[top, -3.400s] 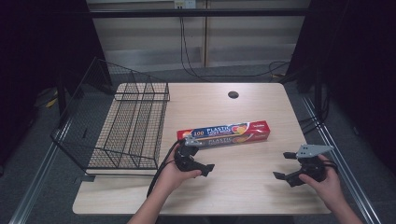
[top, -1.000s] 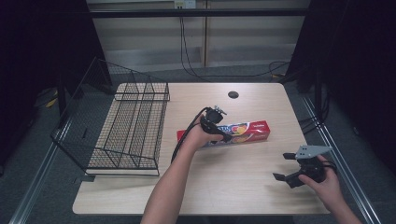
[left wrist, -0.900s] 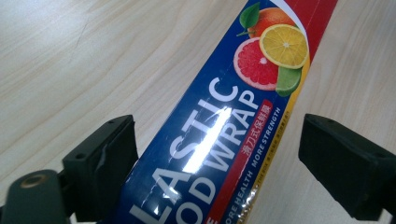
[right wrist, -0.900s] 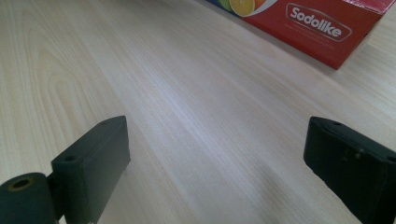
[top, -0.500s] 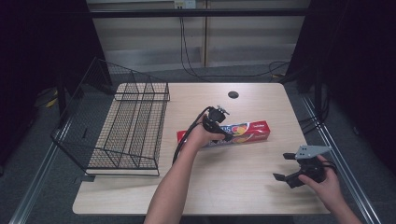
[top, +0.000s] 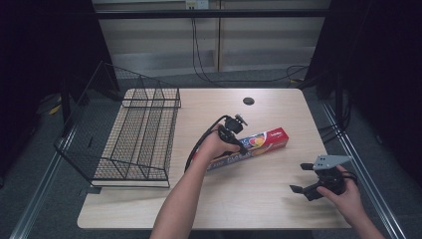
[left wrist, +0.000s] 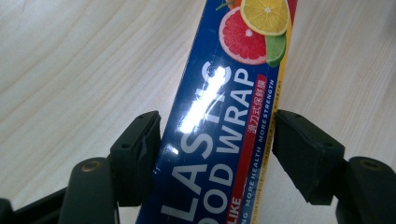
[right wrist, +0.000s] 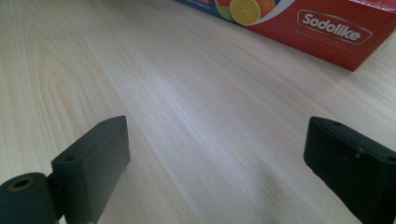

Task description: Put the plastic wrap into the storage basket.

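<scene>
The left gripper comes down from above onto the plastic wrap box, and its jaws have just been closing across the box's narrow width. In the left gripper view the box sits squarely between the two black pads; both appear to meet its long sides, so I read this as a grip being taken, though how firmly they press cannot be told. Going crosswise makes sense: the box is long and slim, and only its short dimension fits between the jaws. The hold sits near the middle of the length, which should keep the box from tipping when lifted.

The box lies flat on the tabletop, slanted, with its red end toward the far right and its blue end toward the near left, just right of the wire basket. The basket stands at the tabletop's left edge, open on top, with nothing between it and the box.

The right gripper rests low near the right front corner, well apart from the box, its jaws spread wide with only bare wood between them. It is out of the way, leaving open room before and beyond the box. A round hole sits near the far edge.
</scene>
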Available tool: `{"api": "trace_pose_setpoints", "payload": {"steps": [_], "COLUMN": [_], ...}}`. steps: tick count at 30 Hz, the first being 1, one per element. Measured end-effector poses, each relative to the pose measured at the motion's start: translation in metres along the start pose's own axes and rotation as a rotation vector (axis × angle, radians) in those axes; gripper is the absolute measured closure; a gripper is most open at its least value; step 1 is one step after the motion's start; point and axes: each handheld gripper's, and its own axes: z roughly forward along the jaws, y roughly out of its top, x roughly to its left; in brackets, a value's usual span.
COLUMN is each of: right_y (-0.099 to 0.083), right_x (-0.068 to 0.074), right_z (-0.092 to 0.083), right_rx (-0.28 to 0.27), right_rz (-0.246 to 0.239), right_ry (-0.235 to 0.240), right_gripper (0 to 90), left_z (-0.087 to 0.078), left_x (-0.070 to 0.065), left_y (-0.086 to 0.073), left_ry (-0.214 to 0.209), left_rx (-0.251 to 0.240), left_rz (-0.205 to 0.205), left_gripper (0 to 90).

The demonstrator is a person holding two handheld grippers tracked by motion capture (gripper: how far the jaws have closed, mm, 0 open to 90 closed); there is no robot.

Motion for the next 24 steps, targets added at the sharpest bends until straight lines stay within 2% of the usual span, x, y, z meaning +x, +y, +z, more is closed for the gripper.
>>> {"api": "trace_pose_setpoints", "payload": {"steps": [2,7,10,13,15,17,19,20,24], "right_y": [0.000,-0.001,-0.001,-0.002,-0.002,-0.002,-0.002,-0.002,-0.001], "right_x": [0.000,-0.001,-0.002,-0.003,-0.003,-0.003,-0.003,-0.003,-0.003], "right_z": [0.000,0.000,-0.001,-0.002,-0.003,-0.002,-0.002,-0.002,-0.002], "right_rx": [0.002,0.004,0.001,-0.002,-0.002,-0.001,0.000,0.000,-0.002], "right_rz": [0.000,-0.003,0.001,0.000,0.002,0.002,0.004,0.005,0.000], "right_ry": [-0.001,0.002,-0.001,-0.005,-0.004,-0.003,-0.004,-0.004,-0.007], "right_gripper": [6.6,6.6,6.6,6.6,6.6,6.6,6.6,6.6,6.6], "left_z": [0.002,0.008,0.015,0.018,0.017,0.016,0.015,0.015,0.011], "left_x": [0.000,-0.003,-0.006,-0.007,-0.009,-0.010,-0.012,-0.013,-0.017], "left_y": [0.002,0.009,0.014,0.017,0.018,0.019,0.019,0.019,0.019], "left_ry": [0.001,0.017,0.028,0.026,0.040,0.038,0.033,0.043,0.079], "left_rx": [0.000,-0.003,-0.004,0.003,0.023,0.050,0.060,0.065,0.079], "left_rz": [-0.015,0.009,0.008,0.023,0.068,0.081,0.064,0.087,0.069], "left_gripper": [32.6,30.5,26.8,31.3,33.2,36.2,39.4,40.7,43.9]}}
